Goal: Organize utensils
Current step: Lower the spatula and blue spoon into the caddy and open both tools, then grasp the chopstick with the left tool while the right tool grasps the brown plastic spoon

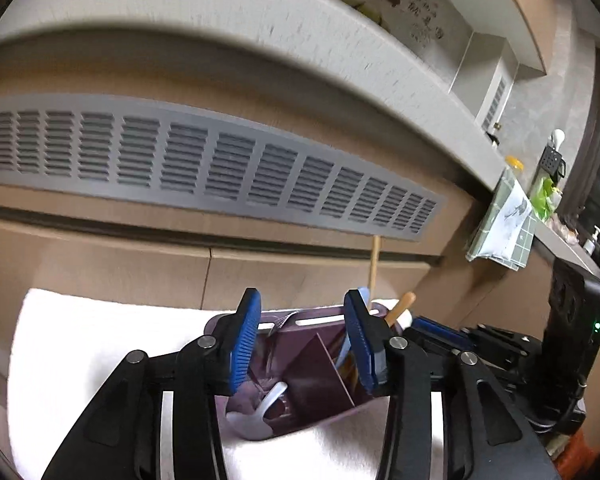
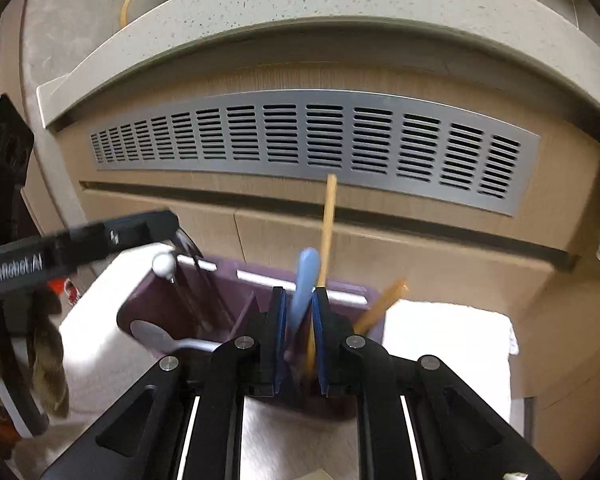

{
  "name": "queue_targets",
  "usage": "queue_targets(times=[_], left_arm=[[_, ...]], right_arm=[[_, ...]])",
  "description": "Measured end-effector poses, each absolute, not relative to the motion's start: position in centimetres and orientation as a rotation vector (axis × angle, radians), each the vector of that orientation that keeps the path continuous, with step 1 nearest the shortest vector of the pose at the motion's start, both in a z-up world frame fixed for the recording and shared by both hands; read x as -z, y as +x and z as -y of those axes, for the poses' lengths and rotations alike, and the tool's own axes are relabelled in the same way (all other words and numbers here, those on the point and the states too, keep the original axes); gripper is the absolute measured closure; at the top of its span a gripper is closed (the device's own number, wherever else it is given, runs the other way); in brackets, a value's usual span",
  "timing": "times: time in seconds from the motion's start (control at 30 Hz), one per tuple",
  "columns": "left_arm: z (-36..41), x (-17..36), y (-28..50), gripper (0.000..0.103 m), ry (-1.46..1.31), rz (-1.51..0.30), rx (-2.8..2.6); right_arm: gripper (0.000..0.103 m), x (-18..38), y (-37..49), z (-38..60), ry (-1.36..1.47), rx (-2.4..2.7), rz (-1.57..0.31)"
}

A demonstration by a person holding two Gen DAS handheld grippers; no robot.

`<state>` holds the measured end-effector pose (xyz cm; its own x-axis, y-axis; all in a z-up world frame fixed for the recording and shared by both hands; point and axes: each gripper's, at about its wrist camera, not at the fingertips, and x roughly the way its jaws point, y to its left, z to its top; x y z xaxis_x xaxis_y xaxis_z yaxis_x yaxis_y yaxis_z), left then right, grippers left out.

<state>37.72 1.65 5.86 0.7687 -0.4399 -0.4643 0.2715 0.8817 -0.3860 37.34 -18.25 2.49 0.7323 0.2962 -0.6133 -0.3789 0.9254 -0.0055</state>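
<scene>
Cabinet vent panel (image 2: 312, 140) behind purple utensil caddy (image 2: 148, 304); white towel (image 2: 448, 344) beneath.

Both wrist views look closely down into the purple caddy (image 1: 320, 364) (image 2: 204, 300), seemingly from opposite sides.

Between the right gripper's (image 2: 299, 340) pads, the blue utensil's (image 2: 306, 280) lower end is hidden. Just right, the short wooden handle (image 2: 382, 304) is motion-blurred. The purple caddy's (image 2: 148, 300) near wall lies behind the fingers.
</scene>
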Motion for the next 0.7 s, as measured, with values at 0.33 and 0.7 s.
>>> queue_targets(times=[0.33, 0.7], left_arm=[[-1.7, -4.8, 26.9, 0.058, -0.173, -0.614, 0.327], [-0.4, 3.9, 17.2, 0.058, -0.17, -0.853, 0.349]], right_arm=[[0.089, -2.5, 28.0, 20.9, -0.133, -0.396, -0.639], [0.088, 5.1, 20.9, 21.4, -0.16, -0.533, -0.848]])
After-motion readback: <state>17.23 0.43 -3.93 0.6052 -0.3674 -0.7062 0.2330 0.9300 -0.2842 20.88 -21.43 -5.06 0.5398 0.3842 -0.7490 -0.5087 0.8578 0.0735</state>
